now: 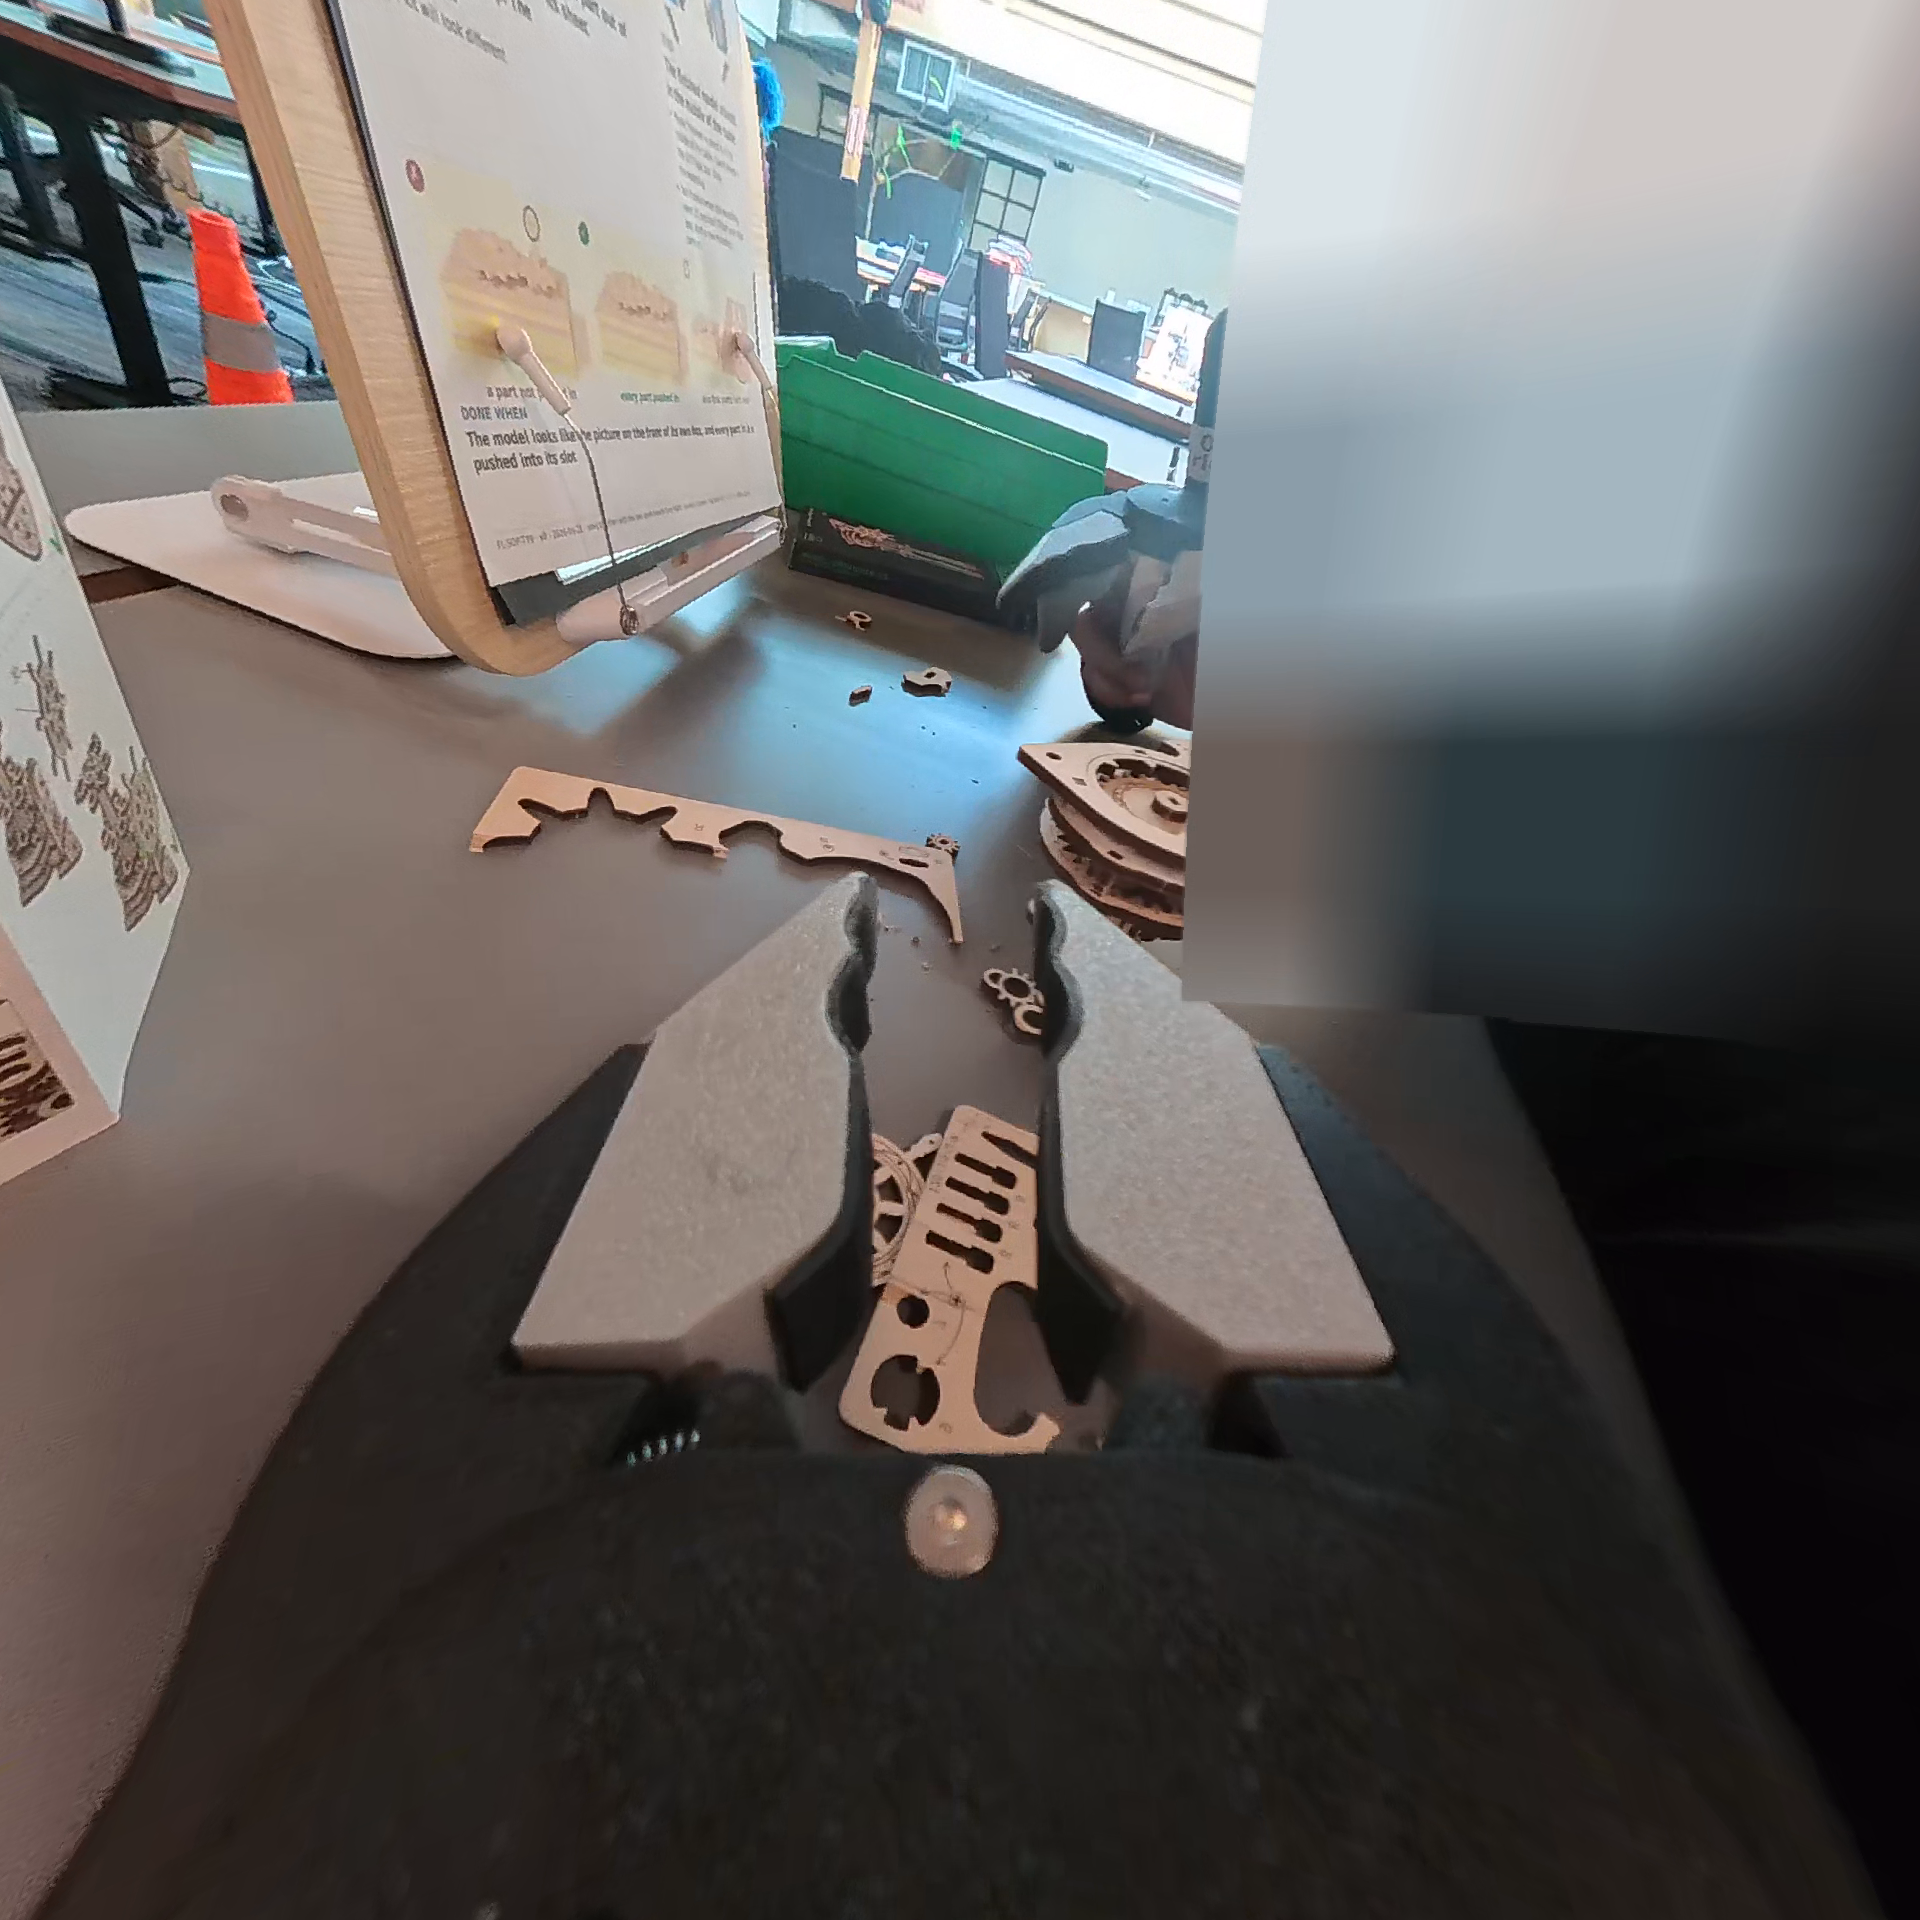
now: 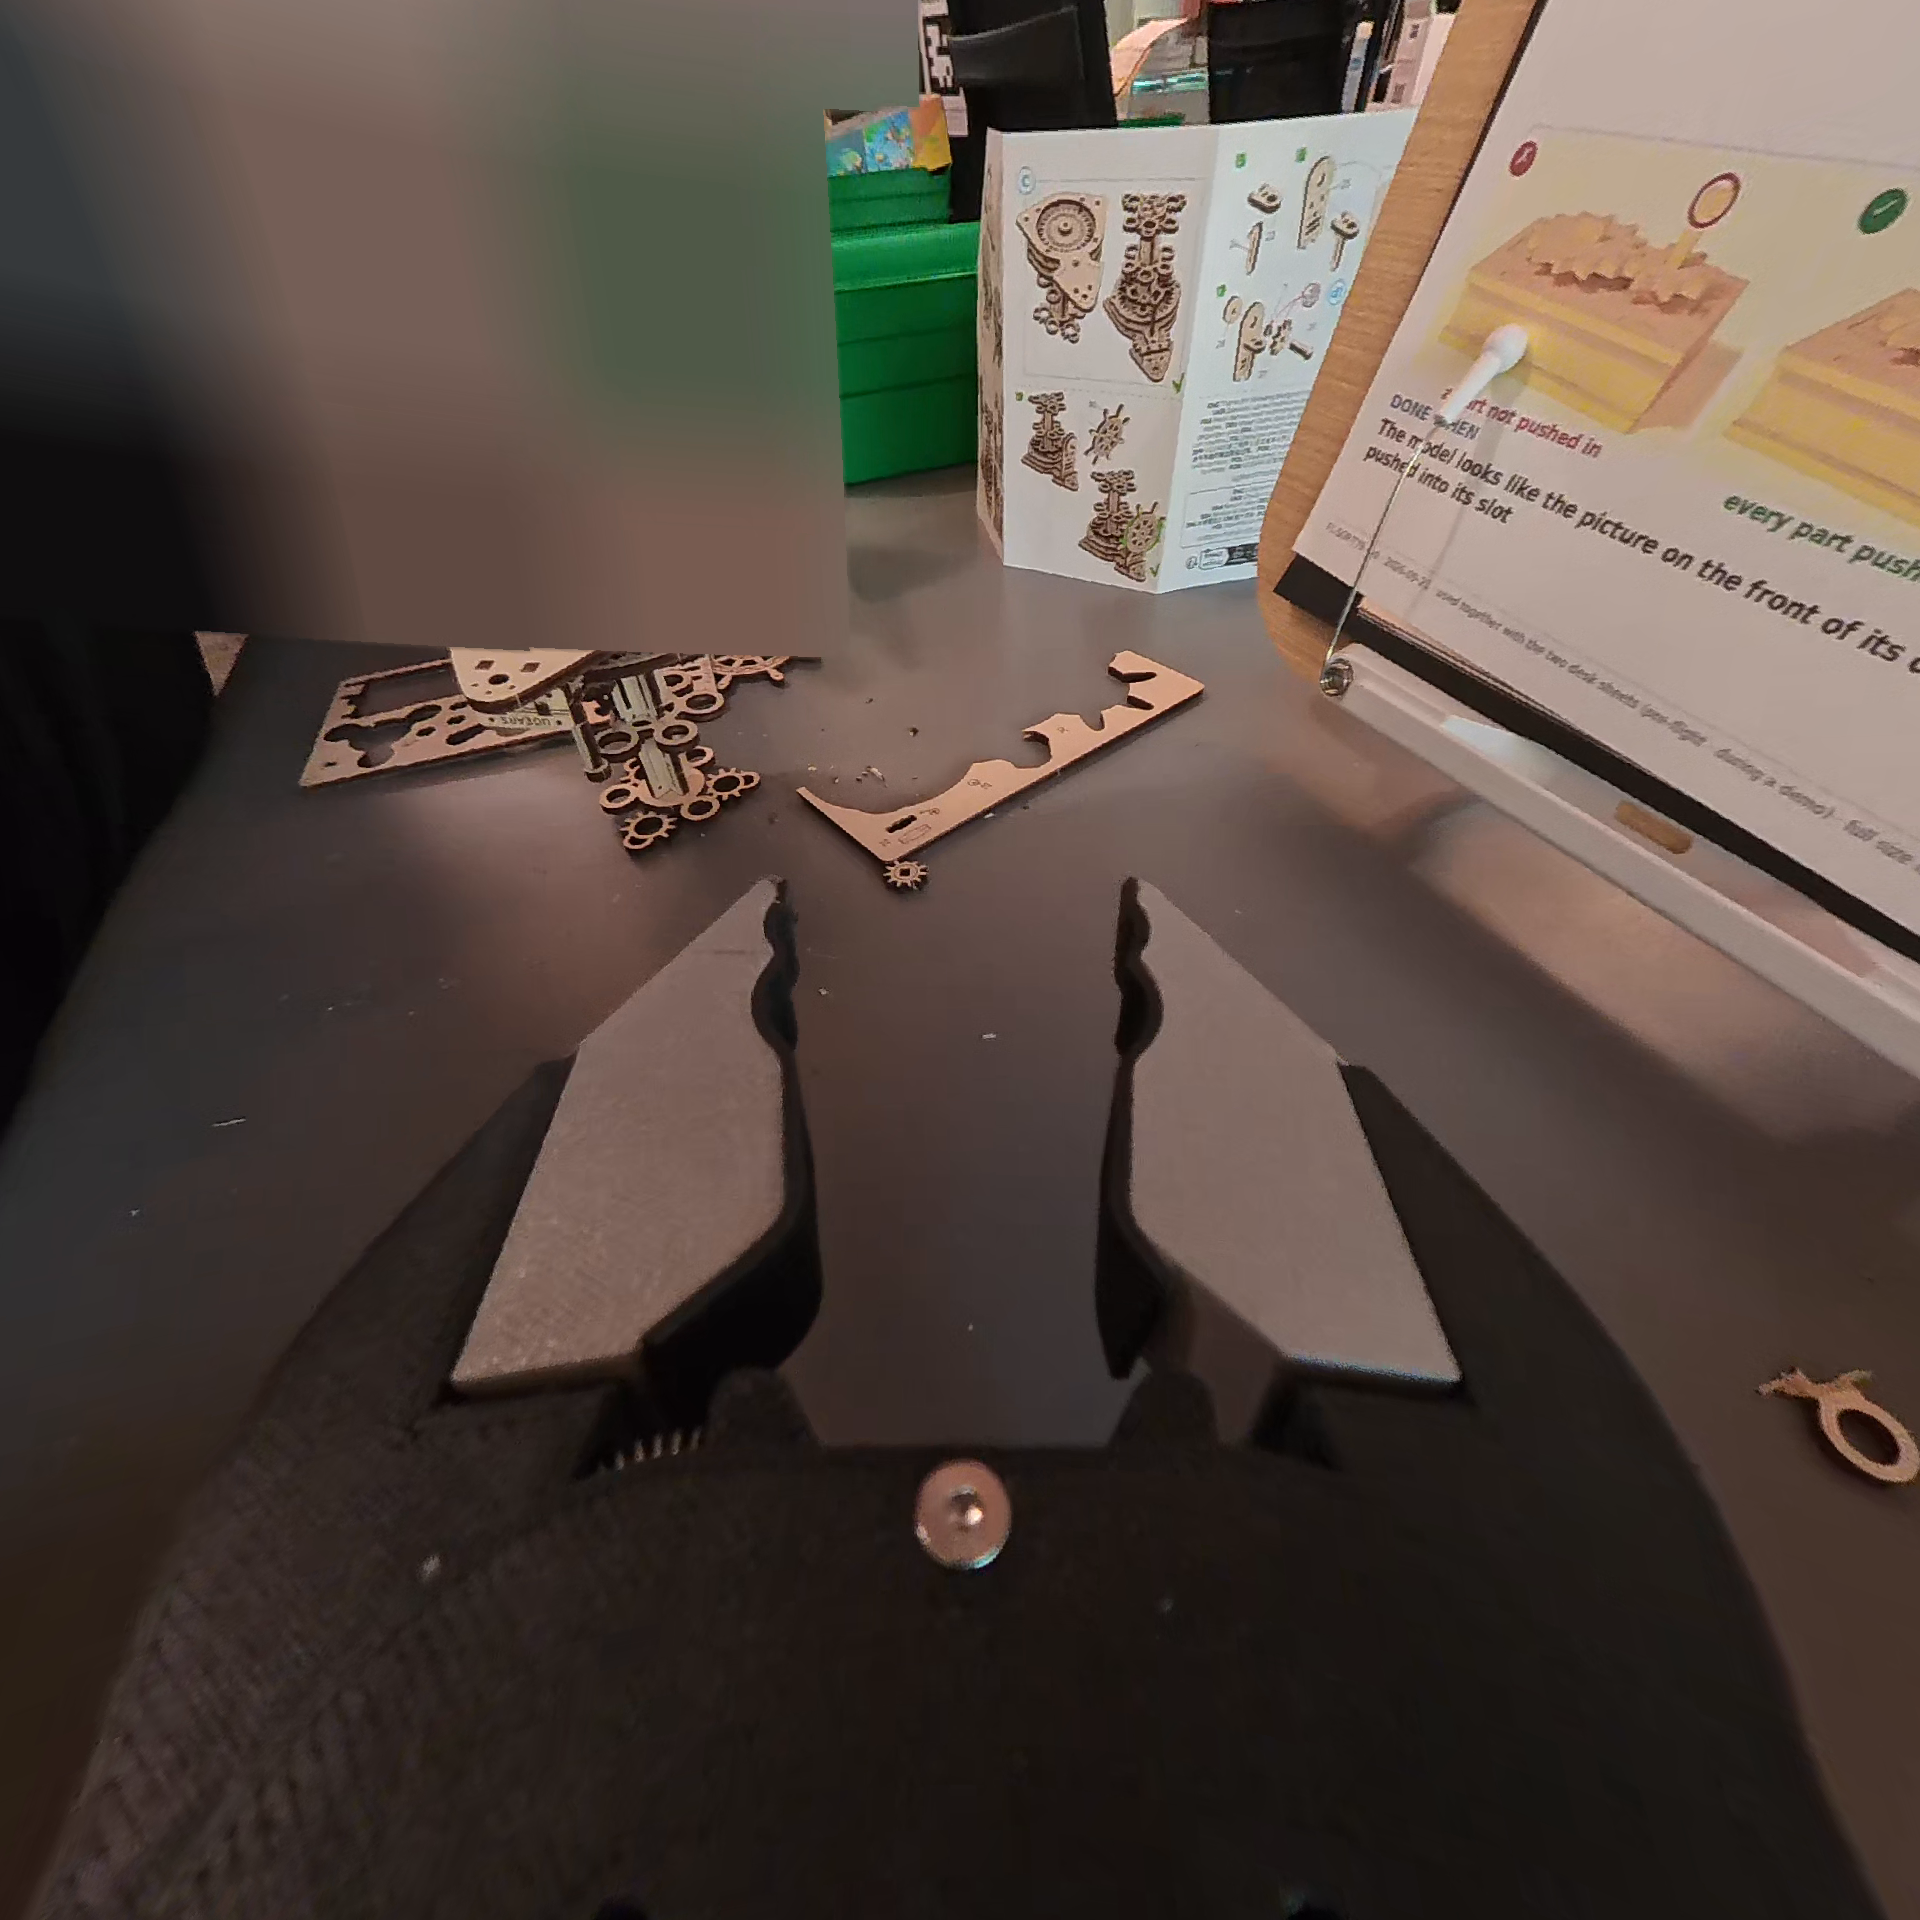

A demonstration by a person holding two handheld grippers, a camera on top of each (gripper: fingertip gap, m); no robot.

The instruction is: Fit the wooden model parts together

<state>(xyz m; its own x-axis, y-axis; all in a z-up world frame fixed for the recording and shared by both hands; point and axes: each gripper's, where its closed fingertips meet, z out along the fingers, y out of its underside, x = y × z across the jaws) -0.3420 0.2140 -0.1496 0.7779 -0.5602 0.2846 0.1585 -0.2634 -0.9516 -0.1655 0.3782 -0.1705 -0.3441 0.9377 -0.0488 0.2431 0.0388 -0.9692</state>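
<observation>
Grey and matte, the table (image 2: 1351, 935) carries many small wooden pieces, and behind it an open hall with desks and an orange cone (image 1: 237, 312) is visible. From the left wrist view, the left gripper (image 1: 948, 914) stands with its jaws at a narrow gap and nothing is pressed between the tips; under the gap, close to the gripper body, lies a punched wooden sheet (image 1: 961, 1299) with slots and round holes, partly covered by the fingers. Just beyond the tips is a small gear piece (image 1: 1013, 992), and farther, to the left, a long notched wooden strip (image 1: 727, 826) lies flat. To the right, a partly built wooden model (image 1: 1127, 821) is cut off by a blurred patch, so its full shape is hard to know. The right gripper (image 2: 951, 904) is opened wide above bare table and holds nothing; the notched strip and a tiny gear (image 2: 906, 873) touching its near end are just ahead of its tips. A heap of cut wooden parts (image 2: 644, 748) lies ahead to the left, partly hidden by blur. A folded instruction leaflet (image 2: 1132, 343) stands behind, beside a green bin (image 2: 904, 343), and an instruction board (image 2: 1662, 416) leans at the right. One small wooden ring piece (image 2: 1849, 1429) lies alone at the right edge.
</observation>
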